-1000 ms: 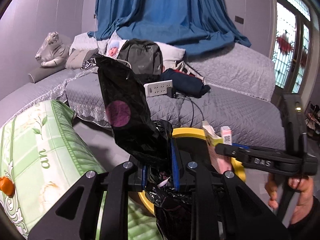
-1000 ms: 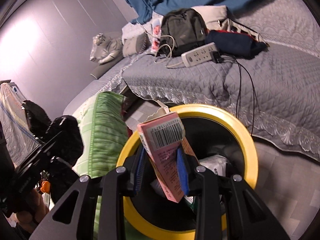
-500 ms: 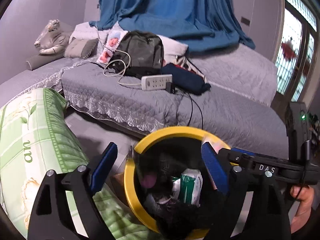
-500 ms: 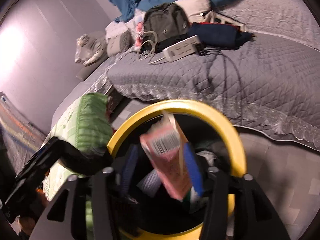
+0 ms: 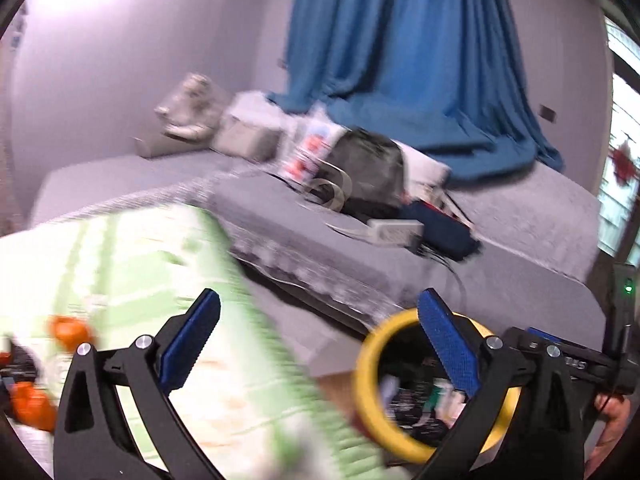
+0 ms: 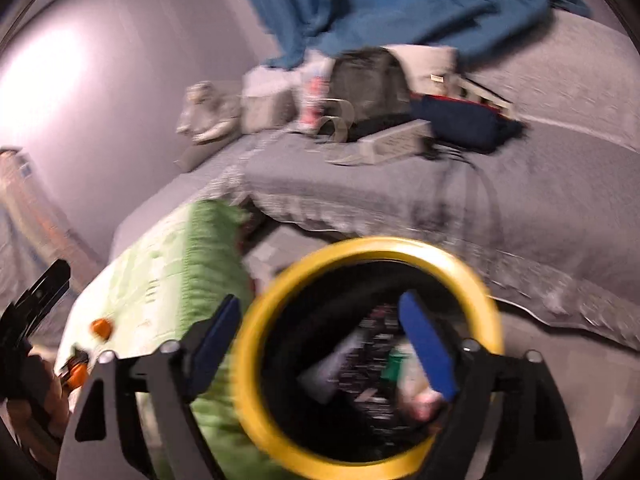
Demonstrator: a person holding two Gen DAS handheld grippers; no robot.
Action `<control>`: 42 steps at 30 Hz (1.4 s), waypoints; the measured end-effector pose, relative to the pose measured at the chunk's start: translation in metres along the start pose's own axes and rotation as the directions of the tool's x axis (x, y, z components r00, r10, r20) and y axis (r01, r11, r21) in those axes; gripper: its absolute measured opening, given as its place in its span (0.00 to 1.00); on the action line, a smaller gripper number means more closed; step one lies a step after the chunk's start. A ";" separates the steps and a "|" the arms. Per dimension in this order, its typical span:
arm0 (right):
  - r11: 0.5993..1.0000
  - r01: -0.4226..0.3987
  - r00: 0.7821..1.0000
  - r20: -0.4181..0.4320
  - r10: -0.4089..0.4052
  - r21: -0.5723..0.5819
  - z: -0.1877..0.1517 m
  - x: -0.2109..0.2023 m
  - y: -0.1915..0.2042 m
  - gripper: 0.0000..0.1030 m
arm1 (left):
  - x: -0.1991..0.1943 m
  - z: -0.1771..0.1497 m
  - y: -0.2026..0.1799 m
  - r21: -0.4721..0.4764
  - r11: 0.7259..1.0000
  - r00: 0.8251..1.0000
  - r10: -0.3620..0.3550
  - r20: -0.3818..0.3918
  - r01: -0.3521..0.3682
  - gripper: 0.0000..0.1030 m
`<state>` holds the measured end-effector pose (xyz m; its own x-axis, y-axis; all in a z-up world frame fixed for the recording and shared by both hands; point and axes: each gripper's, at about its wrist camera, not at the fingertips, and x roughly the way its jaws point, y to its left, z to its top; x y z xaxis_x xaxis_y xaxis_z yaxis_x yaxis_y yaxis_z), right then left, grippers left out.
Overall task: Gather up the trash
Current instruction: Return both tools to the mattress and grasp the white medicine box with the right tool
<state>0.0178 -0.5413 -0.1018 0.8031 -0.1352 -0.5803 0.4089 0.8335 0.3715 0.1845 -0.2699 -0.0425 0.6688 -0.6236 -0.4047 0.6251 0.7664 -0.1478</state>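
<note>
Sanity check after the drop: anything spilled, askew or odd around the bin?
Nothing stands out. The yellow-rimmed bin stands upright with the trash inside it, none visible on the floor nearby. Both frames are motion-blurred, so small scraps could be missed. The right gripper, jaws opening, has nothing between them.

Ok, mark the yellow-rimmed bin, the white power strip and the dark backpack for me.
yellow-rimmed bin (image 6: 256, 344): right wrist view, left side of its yellow rim.
white power strip (image 5: 396, 230): left wrist view, middle of its top face, on the bed.
dark backpack (image 5: 372, 172): left wrist view, middle of its front panel.
</note>
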 end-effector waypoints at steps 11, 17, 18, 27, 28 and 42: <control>0.803 -0.507 0.844 -0.369 0.390 -0.312 -0.055 0.026 0.221 0.92 | -0.180 -0.031 0.183 -0.138 0.900 0.889 0.433 0.151 -0.414 0.92; 0.700 -0.631 0.710 -0.614 0.345 -0.336 -0.116 0.051 0.343 0.92 | -0.259 -0.079 0.263 -0.220 0.722 0.719 0.686 0.112 -0.656 0.92; 0.690 -0.633 0.702 -0.635 0.322 -0.350 -0.127 0.055 0.361 0.92 | -0.266 -0.084 0.272 -0.236 0.709 0.710 0.697 0.097 -0.664 0.92; 0.739 -0.560 0.672 -0.727 0.141 -0.374 -0.174 0.102 0.440 0.92 | -0.300 -0.122 0.310 -0.334 0.705 0.740 0.672 0.034 -0.626 0.92; 0.749 -0.548 0.670 -0.731 0.126 -0.373 -0.174 0.107 0.442 0.92 | -0.300 -0.123 0.311 -0.329 0.710 0.743 0.669 0.037 -0.623 0.92; 0.747 -0.489 0.655 -0.755 -0.026 -0.449 -0.204 0.141 0.468 0.82 | -0.283 -0.140 0.316 -0.310 0.745 0.781 0.624 0.015 -0.590 0.92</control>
<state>0.2336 -0.0613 -0.1574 0.1879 0.2948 -0.9369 -0.2823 0.9298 0.2360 0.1363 0.1698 -0.1010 0.9189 -0.0108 -0.3944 -0.0534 0.9870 -0.1514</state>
